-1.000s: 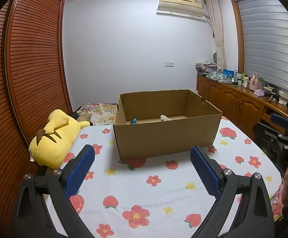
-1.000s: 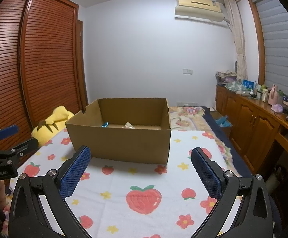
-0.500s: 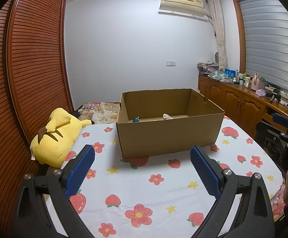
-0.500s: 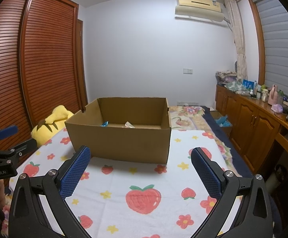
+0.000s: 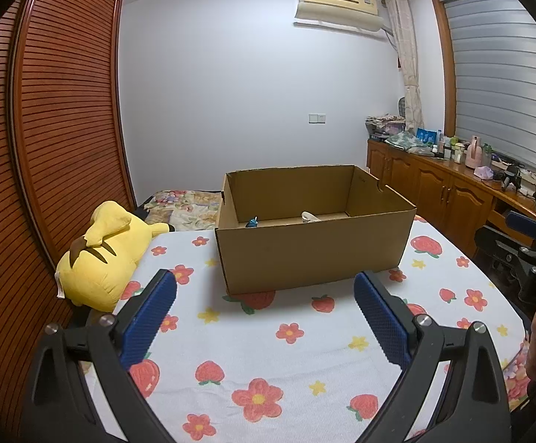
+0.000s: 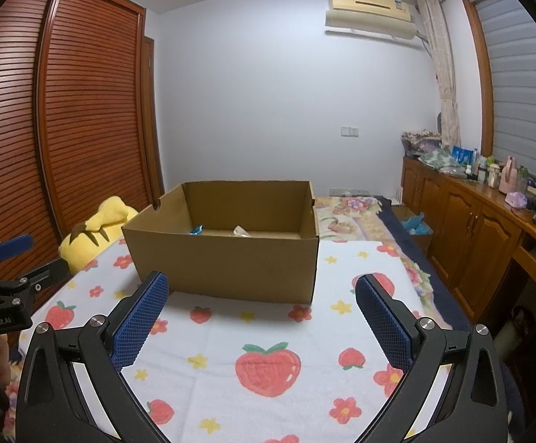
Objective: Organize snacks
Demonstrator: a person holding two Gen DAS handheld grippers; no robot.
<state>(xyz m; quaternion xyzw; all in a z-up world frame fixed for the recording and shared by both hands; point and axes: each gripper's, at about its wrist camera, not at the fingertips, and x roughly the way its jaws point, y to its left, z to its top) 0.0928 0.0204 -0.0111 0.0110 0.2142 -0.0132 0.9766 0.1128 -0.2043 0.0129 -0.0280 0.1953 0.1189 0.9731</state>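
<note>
An open brown cardboard box (image 5: 316, 247) stands on the flower-and-strawberry cloth (image 5: 268, 350); it also shows in the right wrist view (image 6: 223, 262). Inside it a blue wrapper (image 5: 252, 222) and a pale wrapper (image 5: 309, 216) peek over the front wall; they show in the right wrist view as blue (image 6: 195, 230) and pale (image 6: 241, 231). My left gripper (image 5: 264, 302) is open and empty, well short of the box. My right gripper (image 6: 262, 302) is open and empty, also short of the box. Each gripper appears at the edge of the other's view.
A yellow plush toy (image 5: 109, 247) lies at the cloth's left edge by the slatted wardrobe (image 5: 46, 147). A wooden sideboard (image 5: 452, 192) with bottles and clutter runs along the right wall. A patterned bedspread (image 6: 356, 214) lies behind the box.
The left wrist view has drifted slightly, so the box sits a little more to the right and higher. The right gripper has hardly moved. Both stay open.
</note>
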